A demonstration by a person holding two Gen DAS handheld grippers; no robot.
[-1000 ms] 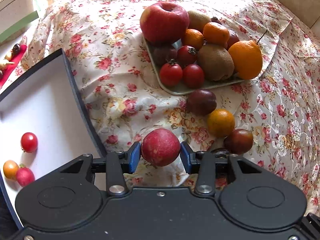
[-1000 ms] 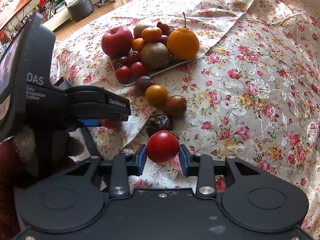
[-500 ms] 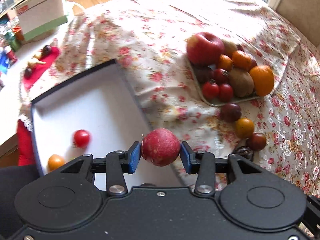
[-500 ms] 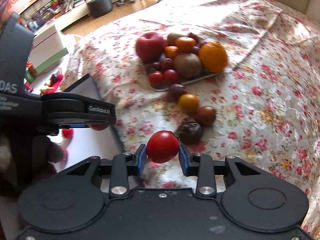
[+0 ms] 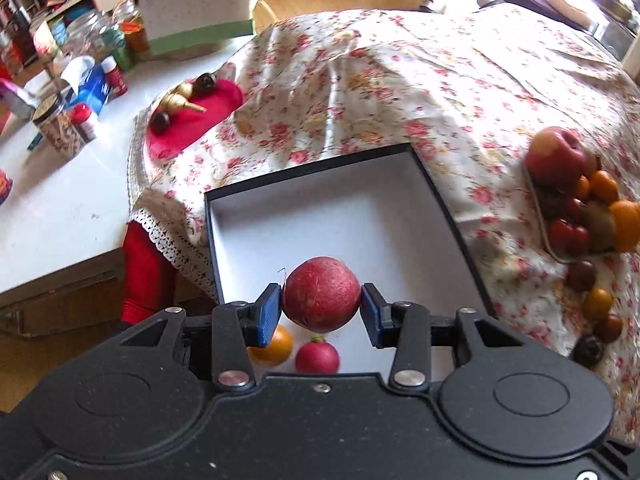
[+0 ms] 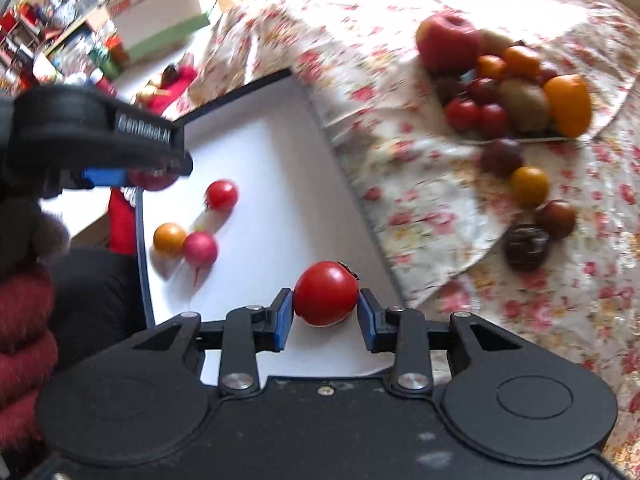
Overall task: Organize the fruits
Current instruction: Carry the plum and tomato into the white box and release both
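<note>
A wide surface is covered by a floral cloth (image 5: 400, 92), and at its far left a bare white counter (image 5: 56, 200) crowded with jars and bottles is seen. On the near left part of the cloth a shallow white box (image 5: 344, 208) with a dark rim is laid open. At the right, a tray (image 6: 520, 138) is heaped with a large red apple (image 6: 448, 42), a big orange (image 6: 568, 106), a kiwi (image 6: 524, 104), small oranges and dark red tomatoes. Four loose fruits are strung out on the cloth just near of the tray: a dark purple one, a yellow one (image 6: 529, 186), a brown one and a wrinkled dark one.

The left gripper (image 5: 320, 306) is held above the near part of the box, its blue fingers (image 5: 267, 312) closed against the sides of a dull red round fruit (image 5: 322, 298). The right gripper (image 6: 325, 318) is held over the box's near right corner, its fingers (image 6: 282, 318) pressed on a glossy red tomato (image 6: 326, 294).

On the box floor three small fruits are found near its left wall: a red one (image 6: 221, 195), an orange one (image 6: 170, 239) and a pink-red one (image 6: 201, 248), the last two touching
</note>
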